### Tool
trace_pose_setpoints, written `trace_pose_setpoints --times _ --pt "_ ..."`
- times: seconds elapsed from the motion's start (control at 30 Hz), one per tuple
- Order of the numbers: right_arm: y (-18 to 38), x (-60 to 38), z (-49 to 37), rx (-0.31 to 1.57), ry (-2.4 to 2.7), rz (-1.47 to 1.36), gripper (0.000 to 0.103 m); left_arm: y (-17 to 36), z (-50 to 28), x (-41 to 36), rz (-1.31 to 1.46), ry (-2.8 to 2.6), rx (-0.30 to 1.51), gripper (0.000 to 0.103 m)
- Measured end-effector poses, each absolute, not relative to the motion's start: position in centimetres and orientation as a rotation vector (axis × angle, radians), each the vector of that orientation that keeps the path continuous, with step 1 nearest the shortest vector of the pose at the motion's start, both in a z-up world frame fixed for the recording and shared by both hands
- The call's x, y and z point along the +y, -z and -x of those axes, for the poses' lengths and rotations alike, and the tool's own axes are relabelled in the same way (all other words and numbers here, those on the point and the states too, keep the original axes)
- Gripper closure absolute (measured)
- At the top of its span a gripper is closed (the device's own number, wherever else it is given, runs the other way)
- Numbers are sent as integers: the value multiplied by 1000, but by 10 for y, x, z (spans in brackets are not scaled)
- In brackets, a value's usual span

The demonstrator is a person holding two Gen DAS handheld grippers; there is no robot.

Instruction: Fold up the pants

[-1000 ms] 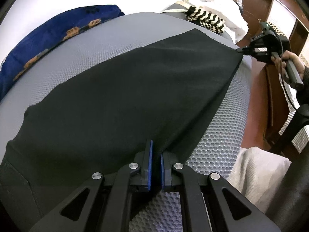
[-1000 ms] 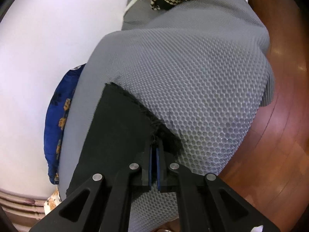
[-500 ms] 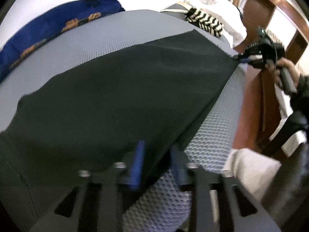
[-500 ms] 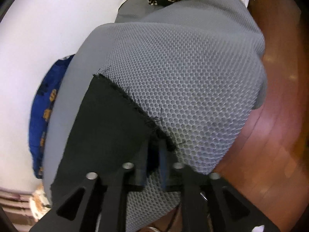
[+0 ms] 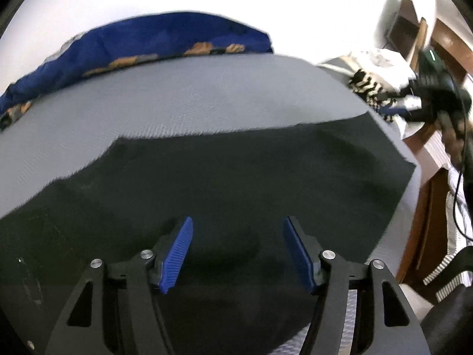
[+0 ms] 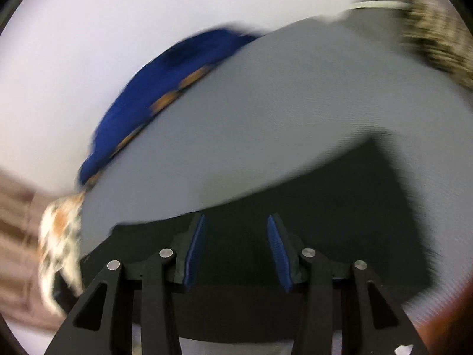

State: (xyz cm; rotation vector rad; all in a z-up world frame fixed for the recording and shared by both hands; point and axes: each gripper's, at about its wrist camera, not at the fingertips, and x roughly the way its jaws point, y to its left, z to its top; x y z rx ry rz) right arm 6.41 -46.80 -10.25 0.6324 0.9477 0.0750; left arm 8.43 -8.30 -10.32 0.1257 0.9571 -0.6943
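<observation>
Black pants (image 5: 236, 177) lie flat on a grey honeycomb mat (image 5: 192, 100), filling the lower half of the left wrist view. My left gripper (image 5: 238, 253) hovers over them with its jaws opening and nothing pinched between the blue pads. In the blurred right wrist view the pants (image 6: 340, 207) spread below and to the right, and my right gripper (image 6: 235, 248) hangs above them, jaws opening, nothing held. The right gripper (image 5: 425, 94), in a hand, also shows at the far right of the left wrist view.
A blue patterned cloth (image 5: 133, 47) lies along the mat's far edge against the white wall. A black-and-cream zigzag garment (image 5: 369, 88) and white cloth sit at the right end. Brown wooden furniture (image 5: 425, 222) and floor lie beyond the mat's right edge.
Both grippers have let go of the pants' edge and opened. Each has rolled and swung over the cloth; the right one travelled farther. The pants now lie flat on the mat.
</observation>
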Motion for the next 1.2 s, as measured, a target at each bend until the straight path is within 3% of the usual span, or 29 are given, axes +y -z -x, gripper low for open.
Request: trace_pose_setpoints --times 0.33,0.57,0.6,0.67,0.73,0.87,1.07,1.2 --pt "120 -239 -209 1230 -663 -309 61 116 -64 -66 -88 730 1021 44" --pt "161 -156 -267 1356 -775 -191 62 117 -60 -57 -47 733 1019 44" --pt "165 -154 -270 1373 -794 -199 66 117 -59 -57 -46 734 1017 44" --pt "168 -146 -272 1396 -838 -218 90 117 -59 -56 -46 739 1014 44" --pt "158 -143 -269 1358 -843 -196 96 119 -61 -55 -35 747 1012 44" --pt "133 -129 -263 1237 -784 -87 97 122 -63 -45 4 757 1010 44" --pt "152 -114 -266 1172 -676 85 98 122 -64 -44 -5 755 996 44" --pt "137 -137 -266 1173 -661 -20 82 117 -72 -43 -5 745 1015 44"
